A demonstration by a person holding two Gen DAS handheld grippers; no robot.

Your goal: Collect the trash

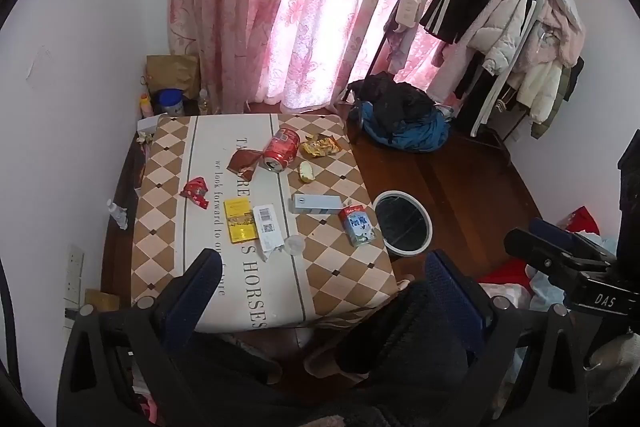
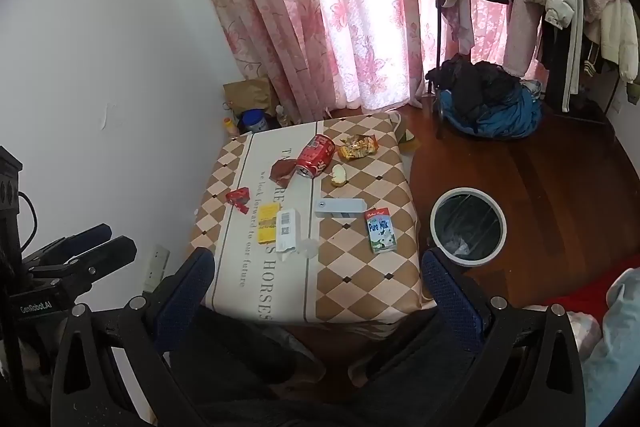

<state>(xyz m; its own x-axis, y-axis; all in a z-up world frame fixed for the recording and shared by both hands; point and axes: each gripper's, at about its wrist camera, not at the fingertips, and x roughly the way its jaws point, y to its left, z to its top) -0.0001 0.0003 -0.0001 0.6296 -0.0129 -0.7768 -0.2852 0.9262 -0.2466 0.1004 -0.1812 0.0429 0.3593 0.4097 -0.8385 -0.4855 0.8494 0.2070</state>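
one can (image 1: 281, 148), three wrappers (image 1: 195, 190), one bin (image 1: 403, 222)

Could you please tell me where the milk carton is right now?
The milk carton lies flat near the table's right edge, beside the grey box, with the trash bin on the floor just right of it.

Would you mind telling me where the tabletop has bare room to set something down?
The near end of the table is free, between the milk carton and the front edge. The left checkered strip beside the red wrapper is also bare. The far middle is crowded: soda can, brown wrapper, yellow wrapper and apple piece cluster there.
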